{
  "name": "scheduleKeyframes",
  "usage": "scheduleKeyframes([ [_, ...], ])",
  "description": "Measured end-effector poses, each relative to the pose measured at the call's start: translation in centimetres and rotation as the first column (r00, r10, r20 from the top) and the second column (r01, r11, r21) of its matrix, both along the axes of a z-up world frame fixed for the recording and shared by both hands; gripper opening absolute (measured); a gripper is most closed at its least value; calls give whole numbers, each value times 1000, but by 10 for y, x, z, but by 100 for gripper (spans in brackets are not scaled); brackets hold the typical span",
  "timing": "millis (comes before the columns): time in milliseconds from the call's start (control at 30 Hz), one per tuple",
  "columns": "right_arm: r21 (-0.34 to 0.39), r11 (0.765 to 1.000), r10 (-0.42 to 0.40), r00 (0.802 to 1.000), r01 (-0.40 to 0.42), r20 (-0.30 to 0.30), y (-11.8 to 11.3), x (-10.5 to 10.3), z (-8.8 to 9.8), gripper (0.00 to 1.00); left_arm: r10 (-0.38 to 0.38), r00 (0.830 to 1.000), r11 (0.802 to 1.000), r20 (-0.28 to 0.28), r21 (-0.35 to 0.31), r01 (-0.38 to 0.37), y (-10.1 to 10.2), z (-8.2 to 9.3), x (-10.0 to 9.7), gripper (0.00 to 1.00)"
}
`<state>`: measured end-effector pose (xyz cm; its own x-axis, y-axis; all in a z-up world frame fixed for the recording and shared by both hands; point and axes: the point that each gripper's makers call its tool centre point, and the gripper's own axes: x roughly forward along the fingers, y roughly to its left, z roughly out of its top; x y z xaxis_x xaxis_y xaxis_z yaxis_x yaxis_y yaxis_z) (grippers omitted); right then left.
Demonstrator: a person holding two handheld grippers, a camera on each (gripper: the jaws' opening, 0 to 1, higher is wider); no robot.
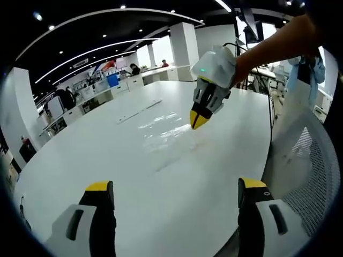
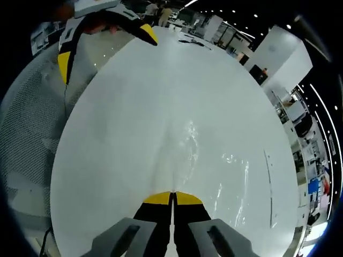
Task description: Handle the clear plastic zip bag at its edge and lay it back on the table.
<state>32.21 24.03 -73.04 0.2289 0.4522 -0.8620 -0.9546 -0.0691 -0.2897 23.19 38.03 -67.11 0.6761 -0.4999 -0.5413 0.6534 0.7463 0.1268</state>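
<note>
Left gripper view: left gripper (image 1: 174, 195) gapes | right gripper (image 1: 199, 120) pinches zip bag (image 1: 166, 128) | mesh chair (image 1: 308, 171) beside table (image 1: 107, 155)

I am working in a large open-plan office. My claws reach over a wide, glossy white round-edged table (image 1: 107, 155), and a grey mesh-backed office chair (image 1: 308, 160) stands at its right edge. Beyond the far edge run long rows of white desks (image 1: 134, 80) with people seated at them (image 1: 135, 68), and a blue bin (image 1: 112, 79) sits among them. Square white columns (image 1: 185, 43) rise to a dark ceiling crossed by curved white light strips (image 1: 96, 51) and small round spotlights (image 1: 51, 27). Bright windows (image 1: 161, 48) glow behind the desks.
</note>
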Motion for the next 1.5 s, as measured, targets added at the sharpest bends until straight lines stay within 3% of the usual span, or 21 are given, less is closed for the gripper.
scheduleKeyframes([
  [567,-24,996,92,994,-91,63,-2,-10,20,0,-44,999,999,23,14,44,-10,8,3,92],
  [1500,-51,974,225,968,-220,109,-6,-34,41,0,-141,990,988,32,67,139,-27,8,8,81],
])
